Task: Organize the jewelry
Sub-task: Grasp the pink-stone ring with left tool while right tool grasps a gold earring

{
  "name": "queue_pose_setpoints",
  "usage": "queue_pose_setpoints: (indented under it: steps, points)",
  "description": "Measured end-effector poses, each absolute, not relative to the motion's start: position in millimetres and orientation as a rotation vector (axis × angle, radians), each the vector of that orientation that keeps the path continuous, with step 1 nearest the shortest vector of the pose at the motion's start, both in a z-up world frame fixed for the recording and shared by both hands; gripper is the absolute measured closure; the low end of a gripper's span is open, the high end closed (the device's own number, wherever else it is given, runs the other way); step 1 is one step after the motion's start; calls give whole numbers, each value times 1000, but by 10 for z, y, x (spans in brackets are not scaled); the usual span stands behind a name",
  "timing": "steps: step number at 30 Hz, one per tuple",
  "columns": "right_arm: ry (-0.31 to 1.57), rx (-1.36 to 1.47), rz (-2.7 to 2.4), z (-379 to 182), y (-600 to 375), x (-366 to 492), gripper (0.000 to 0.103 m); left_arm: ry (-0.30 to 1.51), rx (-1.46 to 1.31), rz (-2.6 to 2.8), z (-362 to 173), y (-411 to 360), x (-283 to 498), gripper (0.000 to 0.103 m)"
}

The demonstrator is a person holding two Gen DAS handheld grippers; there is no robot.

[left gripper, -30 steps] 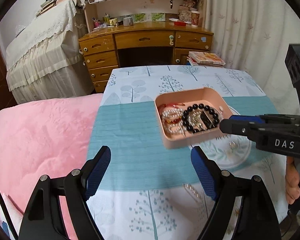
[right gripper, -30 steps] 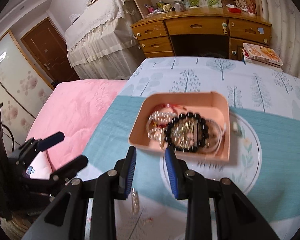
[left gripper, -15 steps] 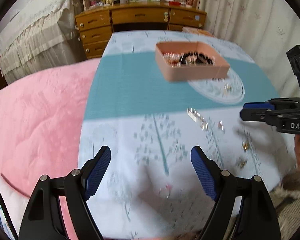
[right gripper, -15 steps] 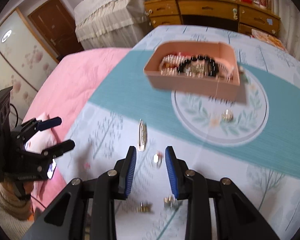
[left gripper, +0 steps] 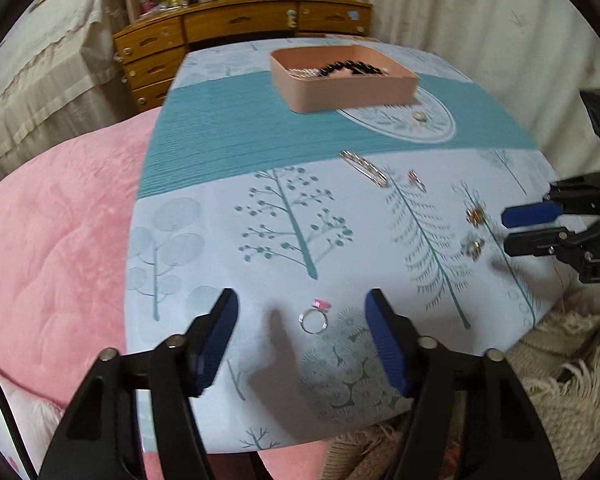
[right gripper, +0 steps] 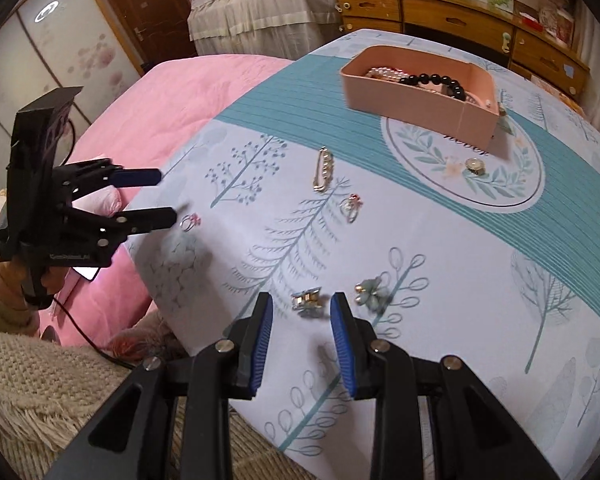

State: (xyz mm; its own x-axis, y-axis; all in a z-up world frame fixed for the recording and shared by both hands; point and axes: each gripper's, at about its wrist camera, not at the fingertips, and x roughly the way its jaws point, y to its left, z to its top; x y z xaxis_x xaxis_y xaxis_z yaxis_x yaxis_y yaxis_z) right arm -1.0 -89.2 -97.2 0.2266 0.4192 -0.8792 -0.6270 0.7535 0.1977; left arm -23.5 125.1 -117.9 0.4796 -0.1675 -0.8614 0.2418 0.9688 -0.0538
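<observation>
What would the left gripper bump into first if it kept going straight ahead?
Probably the silver ring with the pink stone. It lies on the tablecloth right between the open fingers of the left gripper, just ahead of them, though depth is hard to judge.

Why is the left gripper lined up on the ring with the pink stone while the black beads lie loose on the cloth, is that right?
Not quite. The left gripper is lined up on the ring, but the black beads lie inside the pink box, not on the cloth. The right wrist view shows it.

pink blanket (left gripper: 60, 220), wooden desk (left gripper: 236, 28), curtain (left gripper: 480, 20)
</observation>
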Motion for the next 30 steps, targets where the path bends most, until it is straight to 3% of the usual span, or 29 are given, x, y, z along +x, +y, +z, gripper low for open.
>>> queue_pose_setpoints:
  steps: [8, 15, 18, 30]
  points:
    - [1119, -223, 729, -1001, -830, 2, 73, 1094, 168, -297, -1308, 1180, -197, 68]
    - [1085, -198, 681, -963, -827, 179, 73, 1118, 226, -331, -1373, 1116, -127, 75]
    - [1063, -218, 646, -972, -790, 288, 73, 1128, 242, -352, -1394, 1078, -107, 87]
    - [1078, -201, 613, -1197, -622, 572, 73, 1116, 176, -307, -1358, 1193, -52, 89]
